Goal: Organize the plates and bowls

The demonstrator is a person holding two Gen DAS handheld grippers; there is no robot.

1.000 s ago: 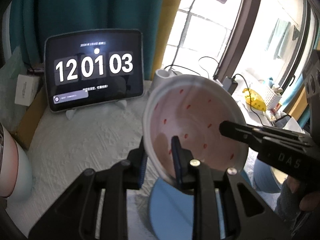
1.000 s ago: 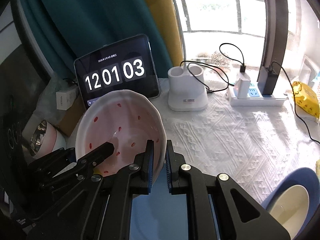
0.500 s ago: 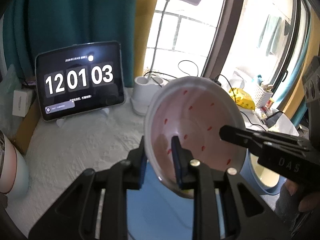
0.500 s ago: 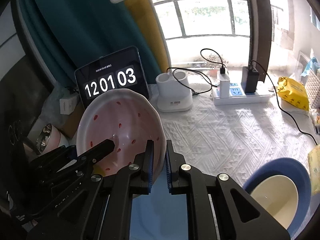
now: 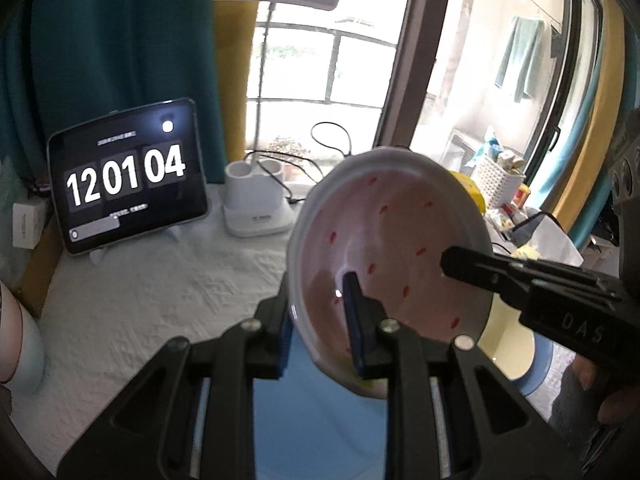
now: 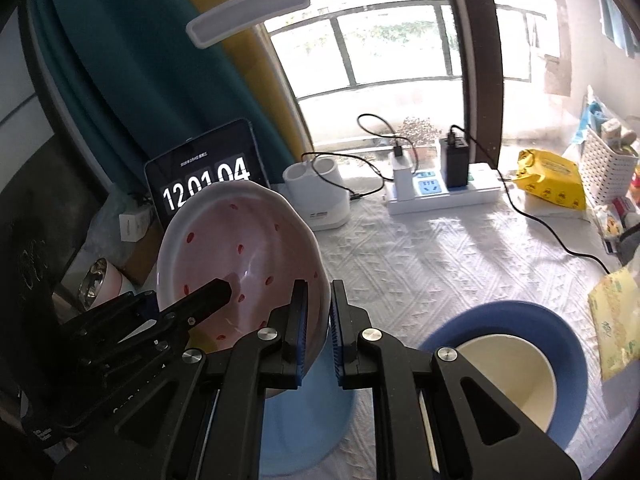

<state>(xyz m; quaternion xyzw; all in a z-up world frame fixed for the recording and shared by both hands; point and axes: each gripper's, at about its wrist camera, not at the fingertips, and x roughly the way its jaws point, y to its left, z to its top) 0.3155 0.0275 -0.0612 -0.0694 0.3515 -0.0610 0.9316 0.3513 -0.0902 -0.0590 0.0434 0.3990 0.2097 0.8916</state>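
Observation:
A pink bowl (image 5: 388,248) (image 6: 240,248) with red specks and a white rim hangs tilted in the air. My left gripper (image 5: 318,314) (image 6: 208,296) is shut on its left rim, one pad inside and one outside. On the opposite rim my right gripper (image 6: 319,296) (image 5: 460,264) is shut too. Beneath the bowl a light blue plate (image 5: 320,420) (image 6: 304,420) lies on the white cloth. To the right sits a dark blue plate (image 6: 560,328) (image 5: 540,364) with a cream bowl (image 6: 508,380) in it.
At the back stand a tablet clock (image 5: 124,178), a white lamp base (image 6: 320,192) and a power strip (image 6: 440,192) with cables. A yellow packet (image 6: 552,184), a white basket (image 6: 608,172) and a yellow-green pack (image 6: 616,320) line the right side. A pink cup (image 6: 100,284) stands at left.
Both grippers have risen and drawn back from the tablet with the bowl held between them. The dark blue plate with the cream bowl has come further into view.

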